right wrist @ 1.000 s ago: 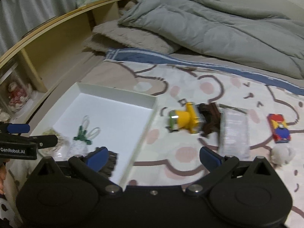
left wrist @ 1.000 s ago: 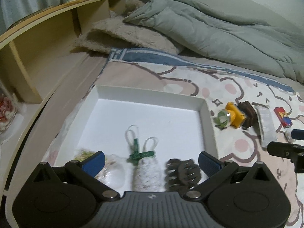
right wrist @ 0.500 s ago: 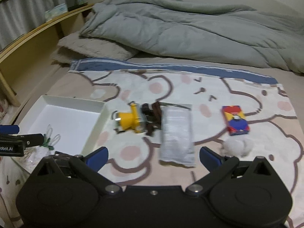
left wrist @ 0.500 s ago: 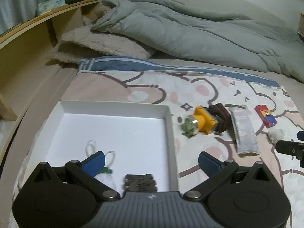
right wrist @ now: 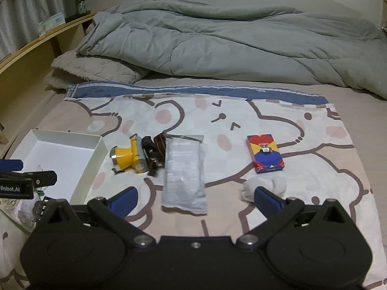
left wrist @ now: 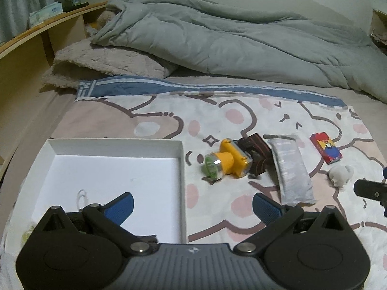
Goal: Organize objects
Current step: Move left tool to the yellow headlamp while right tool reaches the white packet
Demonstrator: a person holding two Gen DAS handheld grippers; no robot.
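Left tongs (left wrist: 192, 204) pulled back off the box (left wrist: 180, 148), both tongs spread, empty. Right tongs (right wrist: 194, 197) swung toward pouch (right wrist: 185, 176), 12 o'clock — prob next pick.

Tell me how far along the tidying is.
A few small items lie in the white cardboard tray. Both grippers, left and right, are open and empty. The yellow headlamp, grey foil packet, red-and-blue box and white fluffy toy remain on the blanket.

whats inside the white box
Inside the white box, a thin white loop shows on the floor; the near end is hidden behind the left tongs.
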